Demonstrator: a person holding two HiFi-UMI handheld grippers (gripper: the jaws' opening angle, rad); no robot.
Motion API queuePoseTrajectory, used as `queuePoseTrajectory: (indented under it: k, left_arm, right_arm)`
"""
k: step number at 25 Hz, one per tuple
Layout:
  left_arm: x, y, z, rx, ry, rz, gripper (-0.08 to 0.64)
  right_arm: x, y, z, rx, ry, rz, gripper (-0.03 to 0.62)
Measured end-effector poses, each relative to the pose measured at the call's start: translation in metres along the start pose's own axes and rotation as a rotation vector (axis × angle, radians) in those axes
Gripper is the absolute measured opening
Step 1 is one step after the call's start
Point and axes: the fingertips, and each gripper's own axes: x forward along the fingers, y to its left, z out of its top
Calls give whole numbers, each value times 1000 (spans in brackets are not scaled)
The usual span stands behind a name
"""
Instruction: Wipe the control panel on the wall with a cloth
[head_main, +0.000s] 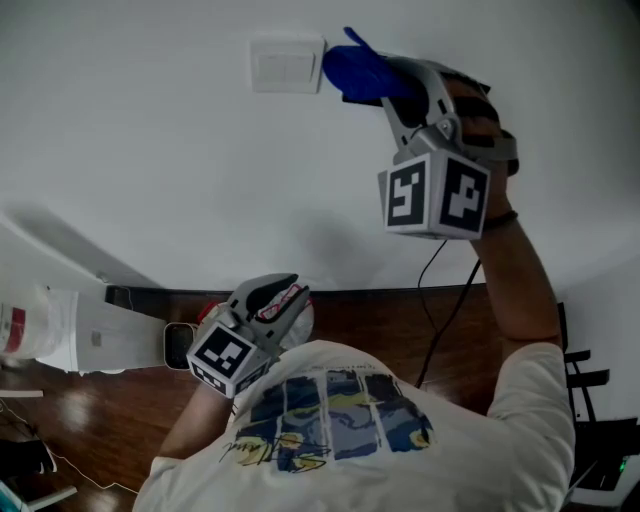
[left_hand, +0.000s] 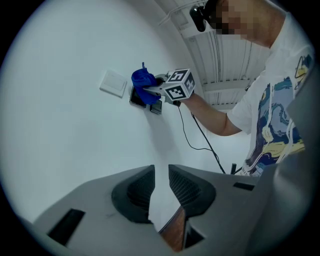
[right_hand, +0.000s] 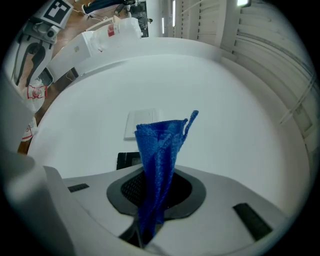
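High on the white wall, my right gripper (head_main: 388, 78) is shut on a bunched blue cloth (head_main: 358, 68), which sticks out past the jaws and touches the wall. A white switch plate (head_main: 287, 63) sits just left of the cloth. In the right gripper view the cloth (right_hand: 160, 150) rises between the jaws of the right gripper (right_hand: 156, 196), with the dark control panel (right_hand: 128, 159) half hidden behind them and the white plate (right_hand: 141, 121) above it. The left gripper (head_main: 277, 299) hangs low by my chest; its jaws (left_hand: 161, 187) stand a narrow gap apart, holding nothing.
A black cable (head_main: 441, 300) hangs down the wall from the panel. A long white unit (head_main: 90, 330) lies at the lower left above the wooden floor (head_main: 90, 420). A dark baseboard (head_main: 150, 295) runs along the wall's foot. A black stand (head_main: 592, 390) is at the right.
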Motion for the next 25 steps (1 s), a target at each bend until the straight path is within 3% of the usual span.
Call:
queuePoseTrajectory:
  k: [17, 25]
  left_arm:
    - [-7, -2, -6, -13, 20, 15, 66]
    - [1, -2, -6, -25, 22, 11, 65]
  right_arm:
    - [18, 120, -12, 16, 15, 130, 74]
    - [-25, 67, -2, 42, -75, 36, 74]
